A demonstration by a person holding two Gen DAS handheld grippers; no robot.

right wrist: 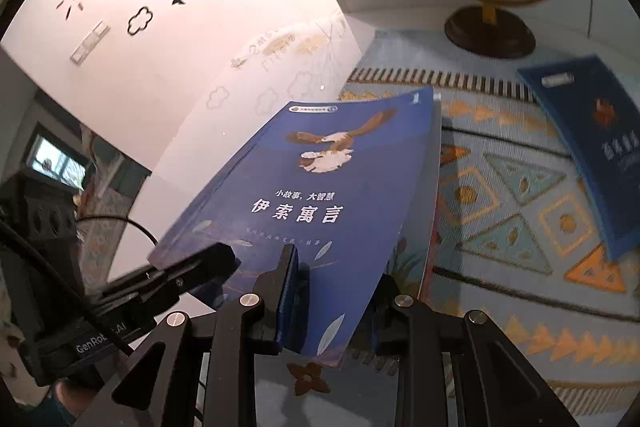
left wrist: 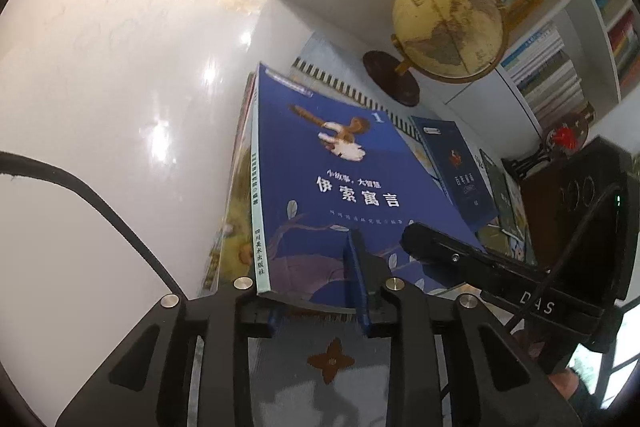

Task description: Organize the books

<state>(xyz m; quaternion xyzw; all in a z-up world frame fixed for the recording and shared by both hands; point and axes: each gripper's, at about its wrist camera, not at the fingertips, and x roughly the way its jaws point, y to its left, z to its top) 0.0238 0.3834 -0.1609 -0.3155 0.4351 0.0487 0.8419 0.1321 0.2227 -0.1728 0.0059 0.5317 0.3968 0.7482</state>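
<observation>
A blue book with an eagle on its cover (left wrist: pixel 340 163) (right wrist: pixel 320 179) tops a thin stack of books, one with a yellowish cover (left wrist: pixel 236 227). The stack tilts above a patterned mat (right wrist: pixel 500 195). My left gripper (left wrist: pixel 312 283) straddles the stack's near corner, one blue pad (left wrist: pixel 356 267) over the cover and the other below the edge; the pads look loose, so it is open. My right gripper (right wrist: pixel 336 275) is shut on the stack's near edge, one pad (right wrist: pixel 288 287) on the cover, the other finger behind. Each view also shows the opposite gripper's tip on the cover.
A darker blue book (left wrist: pixel 460 167) (right wrist: pixel 592 147) lies flat on the mat to the right. A globe on a dark round base (left wrist: pixel 448 23) (right wrist: pixel 492 23) stands behind. White shelves full of books (left wrist: pixel 552 79) fill the far right. A glossy white surface (left wrist: pixel 120 87) spreads left.
</observation>
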